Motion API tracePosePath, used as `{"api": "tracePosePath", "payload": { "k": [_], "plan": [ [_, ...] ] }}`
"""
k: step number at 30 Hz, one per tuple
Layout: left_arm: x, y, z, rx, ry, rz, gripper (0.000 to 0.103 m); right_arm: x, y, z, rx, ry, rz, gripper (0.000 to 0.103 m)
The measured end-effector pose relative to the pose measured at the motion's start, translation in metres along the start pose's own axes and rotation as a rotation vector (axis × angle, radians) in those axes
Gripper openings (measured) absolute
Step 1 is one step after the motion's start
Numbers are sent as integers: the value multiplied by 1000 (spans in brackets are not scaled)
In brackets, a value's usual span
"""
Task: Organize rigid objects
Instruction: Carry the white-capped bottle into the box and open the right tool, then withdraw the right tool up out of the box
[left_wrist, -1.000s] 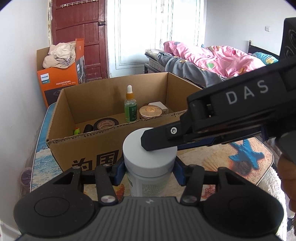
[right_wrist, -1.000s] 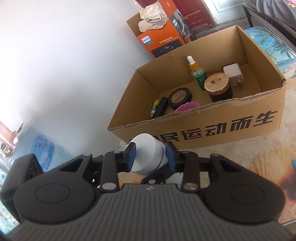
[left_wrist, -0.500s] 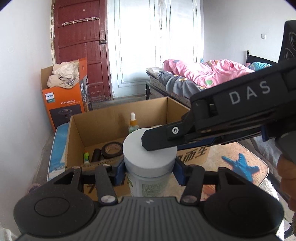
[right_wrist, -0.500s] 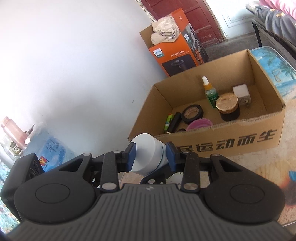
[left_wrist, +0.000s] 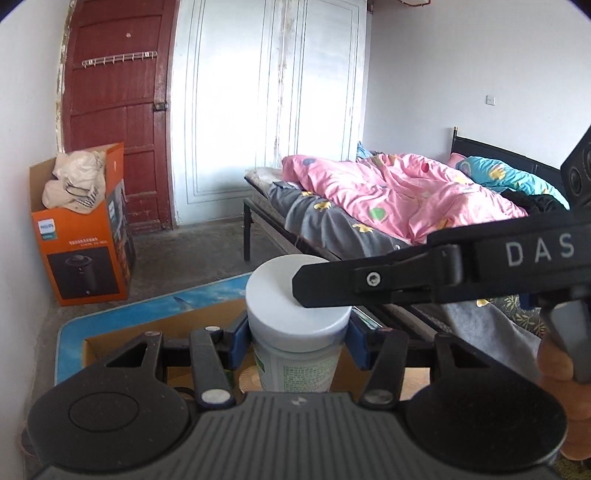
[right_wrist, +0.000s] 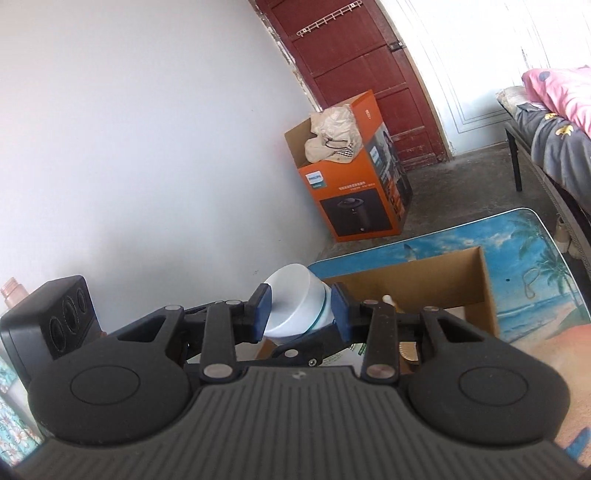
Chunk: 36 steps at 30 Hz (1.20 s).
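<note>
A jar (left_wrist: 295, 365) with a white lid (left_wrist: 284, 295) and a green-printed label hangs in the air between both grippers. My left gripper (left_wrist: 297, 343) is shut on it just under the lid, blue pads (left_wrist: 239, 343) on either side. My right gripper (right_wrist: 301, 314) is shut on the white lid (right_wrist: 291, 299) from the side; one of its black fingers (left_wrist: 388, 284) lies across the lid in the left wrist view. Below sits the open cardboard box (right_wrist: 443, 280), mostly hidden behind the grippers, with a dropper bottle tip (right_wrist: 388, 298) just showing.
The box stands on a table with a beach print (right_wrist: 535, 273). An orange carton (left_wrist: 85, 251) with a cloth bag stands on the floor by the red door (left_wrist: 118, 92). A bed with a pink quilt (left_wrist: 406, 199) lies to the right. A hand (left_wrist: 554, 365) holds the right gripper.
Both grippers have risen together with the jar. The cardboard box has dropped to the bottom of both views and its contents are now largely hidden. Both grips are unchanged.
</note>
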<state>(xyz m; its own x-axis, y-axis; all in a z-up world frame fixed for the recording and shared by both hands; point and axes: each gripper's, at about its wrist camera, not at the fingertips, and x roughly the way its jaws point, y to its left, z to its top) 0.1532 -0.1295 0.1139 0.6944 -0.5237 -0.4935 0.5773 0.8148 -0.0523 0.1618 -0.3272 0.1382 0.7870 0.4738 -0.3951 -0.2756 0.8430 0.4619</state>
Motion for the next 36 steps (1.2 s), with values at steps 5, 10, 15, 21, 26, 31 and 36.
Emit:
{"api": "tracePosePath", "payload": {
  "k": [5,10,15,21,26,31,36],
  "plan": [
    [59,4,-21,-53,122,-56,54,26,-56,-15,77,68,-58,36],
    [105,10,-40,-83,210,-74,54,57,-90,-37,96,120,-106,36],
    [120,10,-45,-91,233,-77,54,69,-97,-46,40,130,-145,36],
    [136,6,-47,-101,276,-63,59,72,-101,-52,14,120,-159,36],
    [132,2,-46,-85,263,-62,74,62,-106,-54,31,101,-155,36],
    [111,-1,-41,-77,184,-54,89,37,-104,-50,56,38,-145,37],
    [59,1,-32,-92,35,-16,90,-4,-89,-45,79,-70,-115,42]
  ]
}}
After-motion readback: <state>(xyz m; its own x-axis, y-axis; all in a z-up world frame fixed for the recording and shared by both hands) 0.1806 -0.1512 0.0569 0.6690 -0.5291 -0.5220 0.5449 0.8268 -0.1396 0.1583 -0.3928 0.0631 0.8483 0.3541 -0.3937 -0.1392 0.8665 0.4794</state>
